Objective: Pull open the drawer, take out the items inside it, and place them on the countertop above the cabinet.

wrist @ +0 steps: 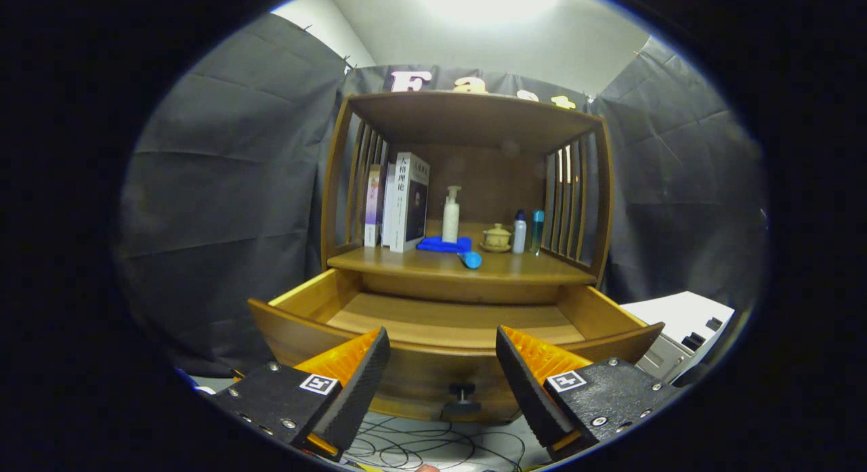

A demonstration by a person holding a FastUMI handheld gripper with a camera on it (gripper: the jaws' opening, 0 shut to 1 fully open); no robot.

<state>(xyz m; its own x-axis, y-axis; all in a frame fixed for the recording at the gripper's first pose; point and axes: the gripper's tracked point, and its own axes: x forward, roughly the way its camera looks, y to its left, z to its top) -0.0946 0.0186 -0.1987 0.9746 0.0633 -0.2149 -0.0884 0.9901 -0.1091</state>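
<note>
While hovering in front of the wooden cabinet (pixel 467 187), holds nothing: hand-held gripper (pixel 443 353) spread wide, 2 fingers (pixel 366 370) well apart, with the pulled-out drawer (pixel 447 323) lying between and just beyond them. Shows a bare wooden floor inside that drawer, as far as can be seen past its front wall. Carries a dark knob (pixel 462 399) on the drawer front, low between the fingers. Going from left to right along the countertop (pixel 406 261) above the drawer: 3 upright books (pixel 403 201) against the slatted left side, then a white pump bottle (pixel 451 215) standing behind a flat blue item (pixel 443 244), with a blue rounded object (pixel 471 259) just in front near the countertop's edge. Continues with a small tan lidded cup (pixel 496 237) on a saucer, a white bottle with a dark cap (pixel 519 231), and a slim teal bottle (pixel 537 229) next to the right slats. Lies under the drawer front: a tangle of thin black cables (pixel 433 448) on a pale desk. Sits further right, beside the cabinet: a white device (pixel 684 330).
</note>
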